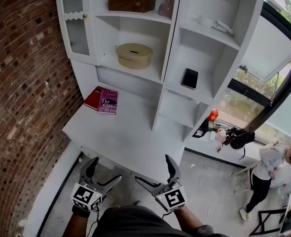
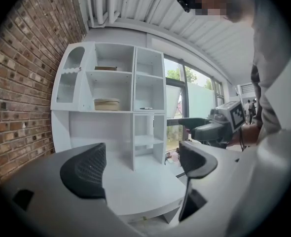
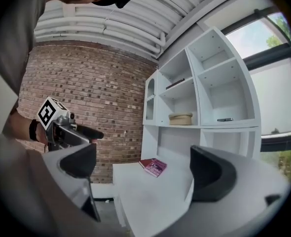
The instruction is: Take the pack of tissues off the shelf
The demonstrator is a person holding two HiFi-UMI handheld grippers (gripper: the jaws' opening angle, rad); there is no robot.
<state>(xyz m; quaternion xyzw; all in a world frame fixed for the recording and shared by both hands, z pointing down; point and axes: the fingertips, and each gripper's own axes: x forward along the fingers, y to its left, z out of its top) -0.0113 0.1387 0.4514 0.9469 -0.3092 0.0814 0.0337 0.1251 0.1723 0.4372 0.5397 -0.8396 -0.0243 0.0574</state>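
A tan oval tissue box (image 1: 134,55) with a slit in its lid sits on the middle left shelf of the white shelf unit (image 1: 167,43). It also shows far off in the left gripper view (image 2: 106,104) and the right gripper view (image 3: 180,118). Both grippers hang low in front of the white desk (image 1: 126,139), well short of the shelves. My left gripper (image 1: 104,172) is open with nothing between its jaws (image 2: 140,167). My right gripper (image 1: 154,169) is open and empty too (image 3: 143,167).
Two red and pink books (image 1: 102,99) lie at the desk's back left. A dark wooden box (image 1: 132,0) is on the top shelf, a black phone (image 1: 190,78) in the right bay. A brick wall (image 1: 22,93) stands to the left. A person (image 1: 269,167) stands at the right.
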